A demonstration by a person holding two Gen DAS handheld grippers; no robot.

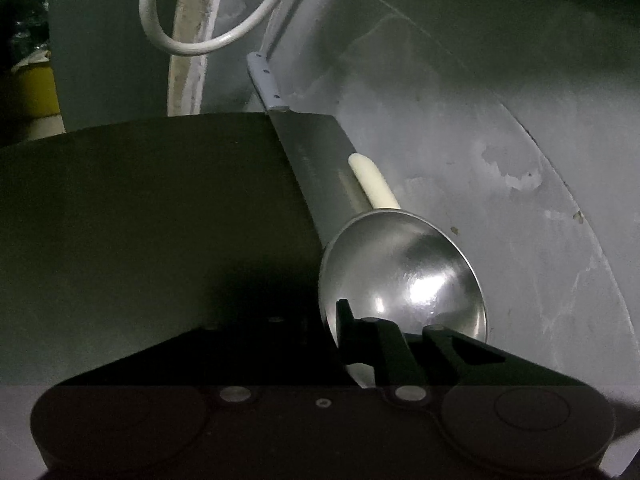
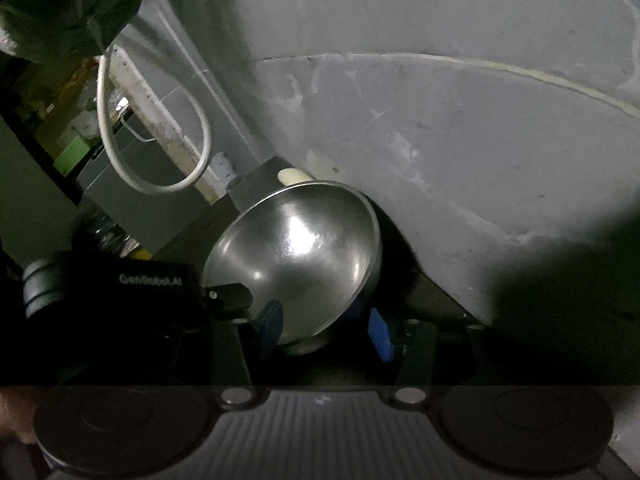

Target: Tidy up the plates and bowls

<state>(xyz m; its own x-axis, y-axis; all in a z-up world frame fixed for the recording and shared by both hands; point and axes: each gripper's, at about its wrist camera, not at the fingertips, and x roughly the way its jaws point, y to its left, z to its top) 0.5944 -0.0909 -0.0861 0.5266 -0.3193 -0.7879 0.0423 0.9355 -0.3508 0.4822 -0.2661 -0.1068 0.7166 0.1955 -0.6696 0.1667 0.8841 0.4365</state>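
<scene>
Left gripper (image 1: 384,344) jaws pinch the steel bowl (image 1: 404,276) rim at 6 o'clock; right gripper (image 2: 324,328) jaws straddle it, released. A thin rim grip could let it slip.

Shiny silver bowl (image 2: 296,256), cream-handled utensil (image 1: 372,180), white looped cable (image 1: 208,36), grey blotchy wall (image 1: 500,120).

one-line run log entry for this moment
left gripper: shut on steel bowl rim | right gripper: open around bowl | bowl tilted | cleaver behind

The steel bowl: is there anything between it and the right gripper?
Nothing visible. The steel bowl sits directly between the blue pads of the right gripper, tilted; the left gripper already pinches its rim.
</scene>
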